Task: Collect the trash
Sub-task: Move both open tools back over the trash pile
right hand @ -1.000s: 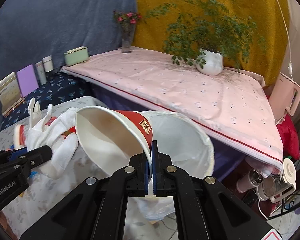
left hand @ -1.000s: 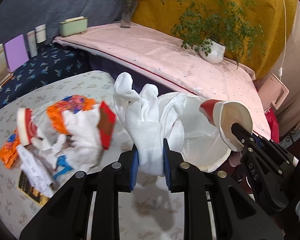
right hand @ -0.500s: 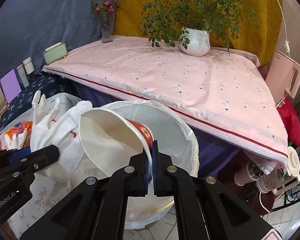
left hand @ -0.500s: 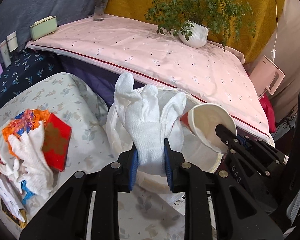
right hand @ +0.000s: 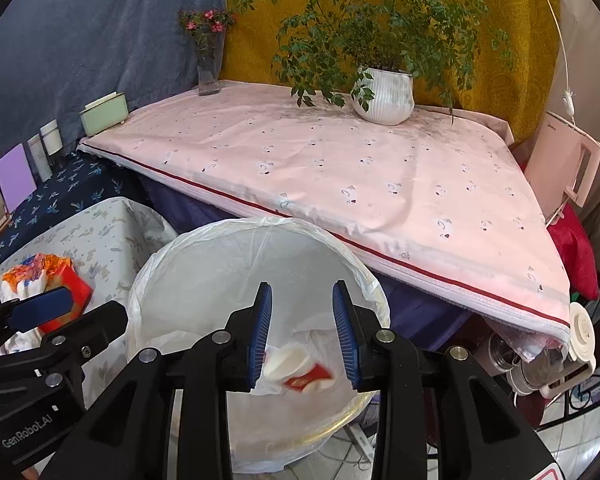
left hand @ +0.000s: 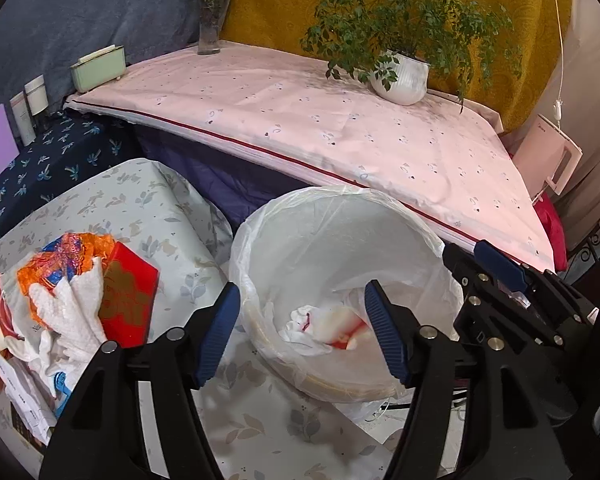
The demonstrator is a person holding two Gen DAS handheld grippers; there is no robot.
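Note:
A white bin with a clear liner [left hand: 260,248] [right hand: 148,280] stands beside the floral-cloth table. A red and white paper cup [right hand: 300,370] and a white glove [left hand: 300,322] lie inside it. My left gripper [left hand: 302,332] is open and empty over the bin's near side. My right gripper [right hand: 302,336] is open and empty above the bin's mouth. A trash pile stays on the table at left: a red box [left hand: 128,292], a white glove [left hand: 72,308], an orange wrapper [left hand: 60,256] and papers [left hand: 20,392].
A pink-sheeted surface [left hand: 320,120] lies behind the bin, with a potted plant [left hand: 400,76], a flower vase [left hand: 210,28] and a green box [left hand: 98,68]. A pink kettle [right hand: 568,160] stands at right. Bottles and clutter [right hand: 540,356] sit low right.
Both grippers have opened. The white glove left my left gripper and the paper cup left my right gripper; both now lie in the bin.

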